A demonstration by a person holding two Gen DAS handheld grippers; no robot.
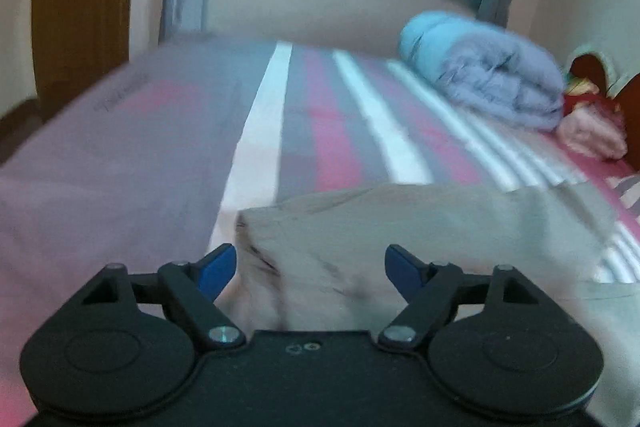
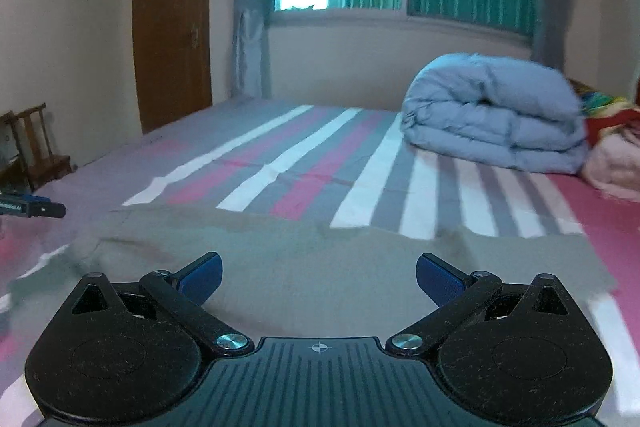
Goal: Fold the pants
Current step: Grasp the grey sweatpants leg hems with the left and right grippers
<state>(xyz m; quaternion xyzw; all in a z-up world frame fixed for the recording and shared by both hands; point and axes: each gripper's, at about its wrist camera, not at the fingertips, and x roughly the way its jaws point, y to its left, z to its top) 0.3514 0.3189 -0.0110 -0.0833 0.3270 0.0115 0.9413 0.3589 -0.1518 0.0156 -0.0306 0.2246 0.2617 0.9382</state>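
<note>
Both the left gripper (image 1: 310,269) and right gripper (image 2: 319,277) hang spread wide and empty at lower centre over the beige pants (image 2: 320,259), apparently positioned to seize an edge for folding.

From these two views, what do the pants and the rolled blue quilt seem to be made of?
Pants: probably woven cotton, matte khaki; it lies flat with soft creases and no shine. Quilt: padded fabric with soft filling, judging by its puffy stitched rolls; the shell looks smooth, the fibre unclear.

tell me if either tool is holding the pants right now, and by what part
Nothing is held. The left tool and right tool are both open above the beige pants, gripping no part of them.
</note>
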